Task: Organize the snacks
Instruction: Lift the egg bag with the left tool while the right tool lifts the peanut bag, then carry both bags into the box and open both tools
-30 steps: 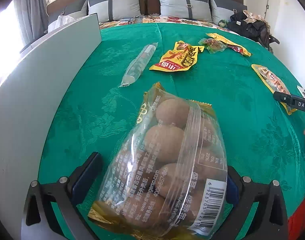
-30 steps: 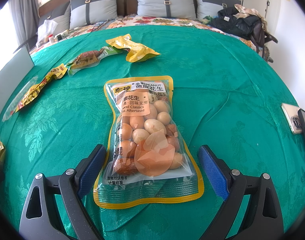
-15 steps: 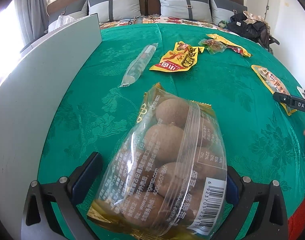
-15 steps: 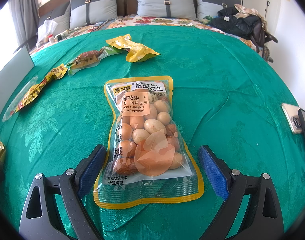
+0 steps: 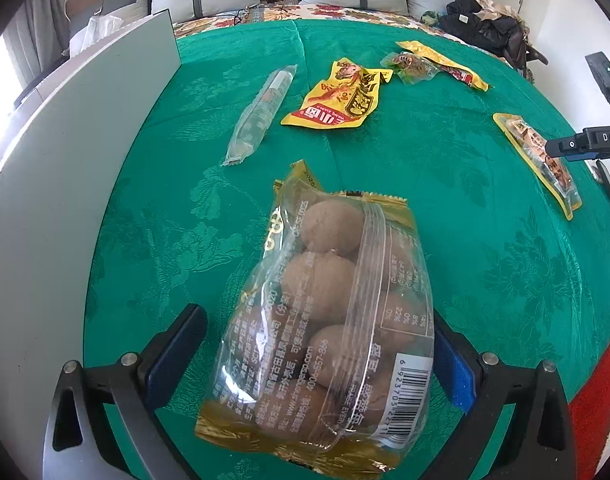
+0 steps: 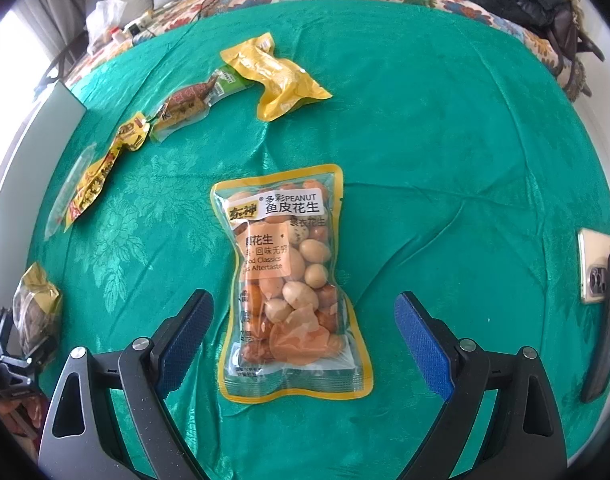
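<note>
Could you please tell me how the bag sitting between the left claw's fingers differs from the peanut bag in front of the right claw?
The walnut bag bulges with a few large brown nuts; the peanut bag holds many small, multicoloured ones. The walnut bag stands tilted between the left claw's fingers, while the peanut bag lies flat on the green cloth inside the open right claw. The walnut bag shows its barcode side, the peanut bag its front label. Both are clear with yellow edging.

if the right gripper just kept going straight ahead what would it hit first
Probably the peanut bag: it lies flat on the green cloth between the open fingers of the right gripper, dead ahead. Beyond it the cloth looks bare, though depth is hard to judge.
</note>
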`<action>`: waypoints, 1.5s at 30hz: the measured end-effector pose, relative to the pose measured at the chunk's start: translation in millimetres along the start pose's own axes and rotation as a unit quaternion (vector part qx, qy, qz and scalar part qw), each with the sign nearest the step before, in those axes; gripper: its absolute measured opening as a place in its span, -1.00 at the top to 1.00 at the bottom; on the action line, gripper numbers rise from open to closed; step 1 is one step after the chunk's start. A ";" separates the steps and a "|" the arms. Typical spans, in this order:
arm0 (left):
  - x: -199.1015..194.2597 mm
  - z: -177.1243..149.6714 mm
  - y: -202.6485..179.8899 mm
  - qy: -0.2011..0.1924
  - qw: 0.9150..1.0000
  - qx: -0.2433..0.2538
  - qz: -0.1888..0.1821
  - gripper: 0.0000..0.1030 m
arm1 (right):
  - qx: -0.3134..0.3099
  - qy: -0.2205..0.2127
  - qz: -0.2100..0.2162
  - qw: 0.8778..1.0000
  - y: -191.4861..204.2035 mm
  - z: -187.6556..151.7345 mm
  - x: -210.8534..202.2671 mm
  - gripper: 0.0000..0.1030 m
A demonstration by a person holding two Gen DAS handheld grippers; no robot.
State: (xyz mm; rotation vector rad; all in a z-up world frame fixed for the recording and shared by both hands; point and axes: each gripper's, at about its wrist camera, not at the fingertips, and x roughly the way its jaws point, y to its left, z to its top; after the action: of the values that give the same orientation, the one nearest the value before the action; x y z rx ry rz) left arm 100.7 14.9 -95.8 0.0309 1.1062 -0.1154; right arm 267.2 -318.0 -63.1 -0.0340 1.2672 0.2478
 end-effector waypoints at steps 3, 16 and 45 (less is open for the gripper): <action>-3.9 -3.0 -4.5 -0.020 1.000 0.019 0.001 -0.42 | -0.027 0.017 -0.047 0.998 16.8 6.0 21.9 -0.77; -36.1 3.4 23.3 -0.046 0.987 -0.080 -0.129 -0.24 | 0.149 -0.067 0.124 0.979 -10.1 -63.8 -26.5 -0.12; -184.7 -57.9 300.2 -0.157 0.902 -0.397 0.063 -0.75 | -0.154 -0.152 0.227 0.950 391.5 28.5 -73.8 -0.56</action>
State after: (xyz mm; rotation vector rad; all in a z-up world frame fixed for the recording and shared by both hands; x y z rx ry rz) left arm -0.1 332.2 33.4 -0.6284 0.7590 0.4419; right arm 194.1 55.2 58.9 0.0280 0.9048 0.8183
